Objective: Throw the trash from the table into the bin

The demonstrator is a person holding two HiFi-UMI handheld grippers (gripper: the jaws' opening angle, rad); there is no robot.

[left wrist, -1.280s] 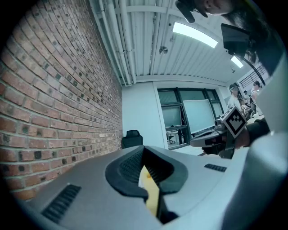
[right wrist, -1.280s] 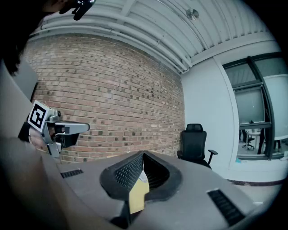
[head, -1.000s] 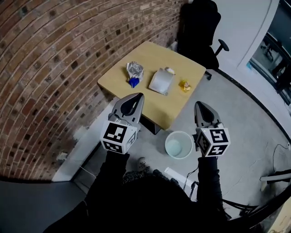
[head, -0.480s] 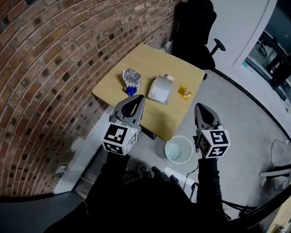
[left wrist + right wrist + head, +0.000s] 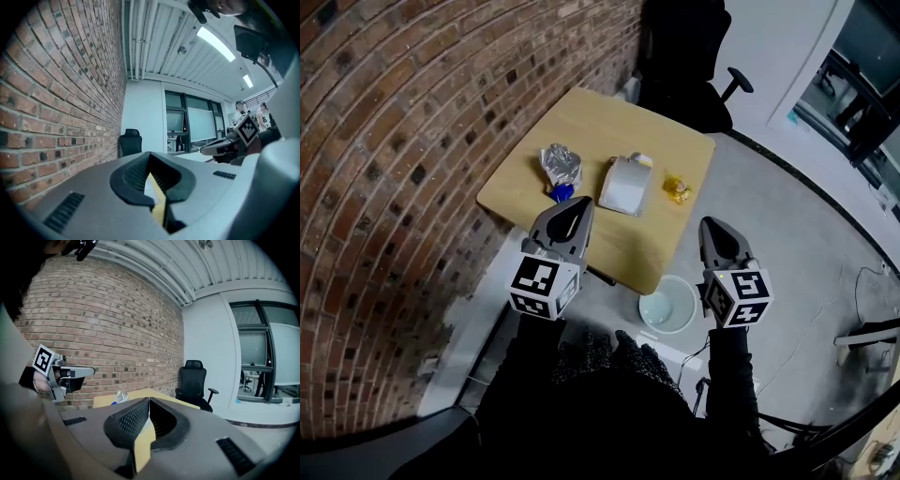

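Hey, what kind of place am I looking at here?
Most likely an office or studio workspace: a black swivel office chair stands at the far side of a small light wooden table, a red brick wall runs alongside, and glass-fronted rooms show beyond.

I am bringing both grippers in toward the table [image 5: 609, 112]. The left gripper [image 5: 575, 208] is closing on the blue scrap [image 5: 561, 193] and the crumpled foil wrapper [image 5: 561, 167], now just beyond its tip. The right gripper [image 5: 712, 228] is nearing the table's front corner, whose edge is coming over the bin [image 5: 667, 305] in my head view.
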